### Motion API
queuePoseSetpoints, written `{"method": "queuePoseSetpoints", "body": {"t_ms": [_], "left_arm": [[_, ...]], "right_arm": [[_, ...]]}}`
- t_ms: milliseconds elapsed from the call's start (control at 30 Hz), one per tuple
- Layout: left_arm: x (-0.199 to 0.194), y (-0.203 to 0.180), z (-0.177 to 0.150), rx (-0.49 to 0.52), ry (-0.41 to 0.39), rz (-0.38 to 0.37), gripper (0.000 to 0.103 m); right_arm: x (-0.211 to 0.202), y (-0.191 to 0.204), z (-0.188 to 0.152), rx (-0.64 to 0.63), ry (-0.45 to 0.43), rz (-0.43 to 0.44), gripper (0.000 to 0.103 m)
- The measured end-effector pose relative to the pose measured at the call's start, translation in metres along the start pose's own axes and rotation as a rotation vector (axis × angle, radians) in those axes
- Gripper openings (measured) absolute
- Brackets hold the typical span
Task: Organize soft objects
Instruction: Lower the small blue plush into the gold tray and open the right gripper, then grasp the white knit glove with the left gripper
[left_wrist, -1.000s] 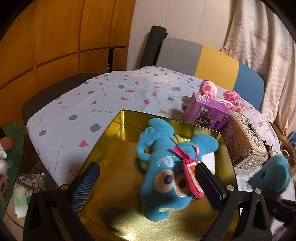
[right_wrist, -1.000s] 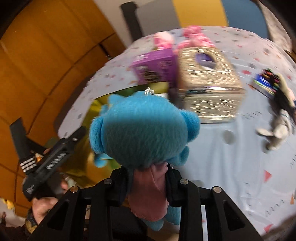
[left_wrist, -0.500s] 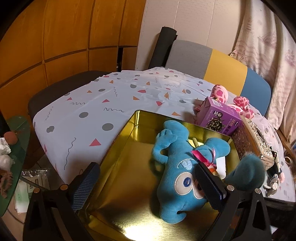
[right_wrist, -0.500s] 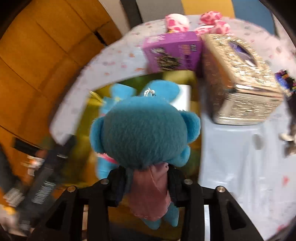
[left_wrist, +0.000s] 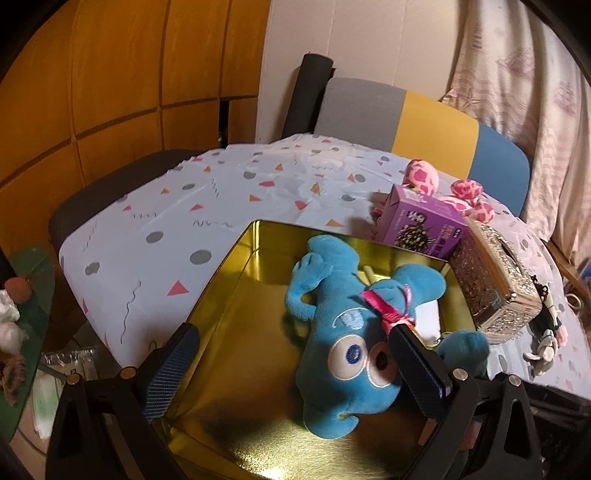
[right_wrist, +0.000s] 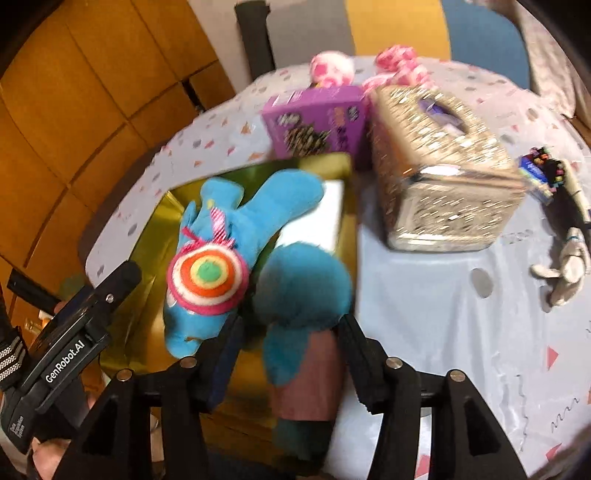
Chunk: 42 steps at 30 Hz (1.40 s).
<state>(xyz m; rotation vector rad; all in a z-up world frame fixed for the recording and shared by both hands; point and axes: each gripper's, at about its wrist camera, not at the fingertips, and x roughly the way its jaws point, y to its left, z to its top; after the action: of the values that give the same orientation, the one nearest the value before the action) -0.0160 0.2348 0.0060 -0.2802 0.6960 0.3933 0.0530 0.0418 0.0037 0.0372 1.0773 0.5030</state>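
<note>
- Tin (left_wrist: 236, 258), gold and open, sits on the patterned tablecloth (left_wrist: 177, 229) and serves as the landmark; its shiny floor is bare on the left half.
- Left gripper (left_wrist: 291, 369) hovers over the tin's near edge, its two blue-padded fingers (left_wrist: 173, 362) spread wide with nothing pressed between them; the right pad stands in front of the toy's face.
- Blue plush toy (left_wrist: 343, 332) lies inside the tin toward its right side, big embroidered eyes up, a pink ribbon (left_wrist: 384, 306) at its neck and a rainbow lollipop disc (right_wrist: 207, 277) on its front.
- Right gripper (right_wrist: 288, 354) hangs over the tin's right rim, its jaws opening; a teal plush (right_wrist: 303, 284) with a mauve cloth part (right_wrist: 314, 376) sits between them, and through the blur I cannot tell whether the pads touch it.
- Purple box (left_wrist: 421, 229) stands just beyond the tin's far right corner, with a pink spotted plush (left_wrist: 424, 177) behind it.
- Glittery gold tissue box (right_wrist: 439, 173) rests just right of the tin, touching the purple box.
- Small grey-white figure (right_wrist: 565, 266) lies well to the right of the tin, near a dark multicoloured item (right_wrist: 543, 173).
</note>
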Motion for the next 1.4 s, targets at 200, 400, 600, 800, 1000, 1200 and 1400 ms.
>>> {"method": "queuePoseSetpoints", "body": {"t_ms": [200, 400, 600, 800, 1000, 1200, 1400], "left_arm": [[-0.013, -0.014, 0.001, 0.046, -0.028, -0.037, 0.103], [-0.023, -0.038, -0.001, 0.114, -0.039, -0.073, 0.103], [-0.032, -0.07, -0.005, 0.208, -0.038, -0.131, 0.103], [-0.041, -0.102, -0.009, 0.287, -0.05, -0.191, 0.103], [-0.05, -0.137, -0.018, 0.37, -0.04, -0.273, 0.103], [-0.05, -0.172, -0.032, 0.46, 0.011, -0.353, 0.103], [-0.047, -0.205, -0.048, 0.544, 0.053, -0.399, 0.102]], "right_arm": [[-0.025, -0.028, 0.001, 0.03, -0.112, -0.078, 0.054], [-0.035, -0.071, -0.001, 0.099, -0.141, -0.156, 0.054], [-0.054, -0.121, -0.001, 0.162, -0.174, -0.238, 0.054], [-0.091, -0.185, 0.005, 0.236, -0.246, -0.369, 0.054], [-0.117, -0.251, 0.009, 0.314, -0.326, -0.527, 0.056], [-0.129, -0.316, -0.011, 0.613, -0.351, -0.505, 0.056], [-0.131, -0.345, -0.032, 0.797, -0.332, -0.408, 0.056]]}}
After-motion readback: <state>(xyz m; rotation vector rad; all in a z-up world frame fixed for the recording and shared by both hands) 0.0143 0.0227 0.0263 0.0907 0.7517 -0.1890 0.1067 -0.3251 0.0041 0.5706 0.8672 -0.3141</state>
